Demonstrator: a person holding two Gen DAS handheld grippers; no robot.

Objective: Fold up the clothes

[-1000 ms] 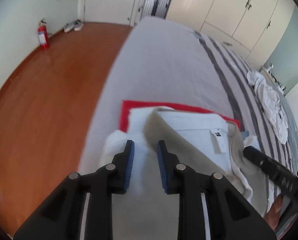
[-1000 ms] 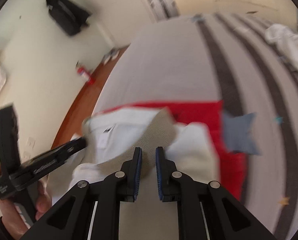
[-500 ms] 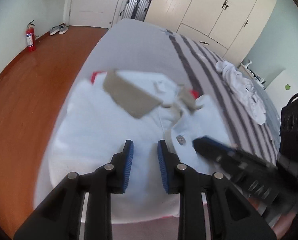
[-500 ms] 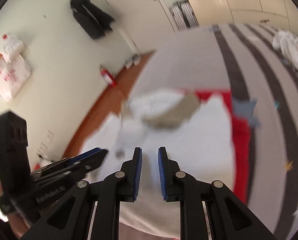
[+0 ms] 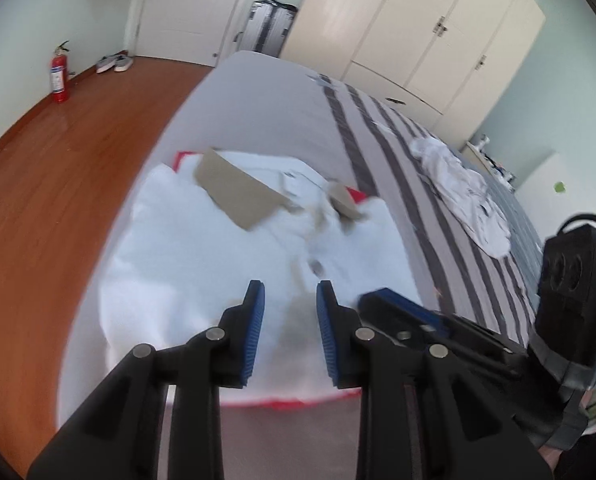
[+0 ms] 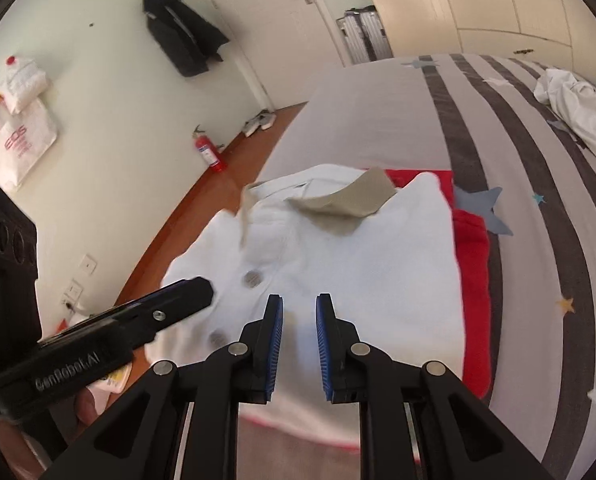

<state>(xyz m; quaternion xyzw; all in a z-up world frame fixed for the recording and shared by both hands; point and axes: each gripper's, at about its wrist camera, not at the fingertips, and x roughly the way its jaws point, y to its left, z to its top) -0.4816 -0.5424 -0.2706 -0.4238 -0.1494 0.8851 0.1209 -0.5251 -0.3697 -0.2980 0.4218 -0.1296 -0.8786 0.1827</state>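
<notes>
both tongs stand spread with nothing between their blue pads: the left gripper and the right gripper hover side by side over the near hem of the white polo shirt, which lies folded just ahead of them on the striped bed. the shirt is white with a tan collar turned out and grey buttons down its placket, stacked on a red garment. farther up the bed lies a crumpled white garment.
</notes>
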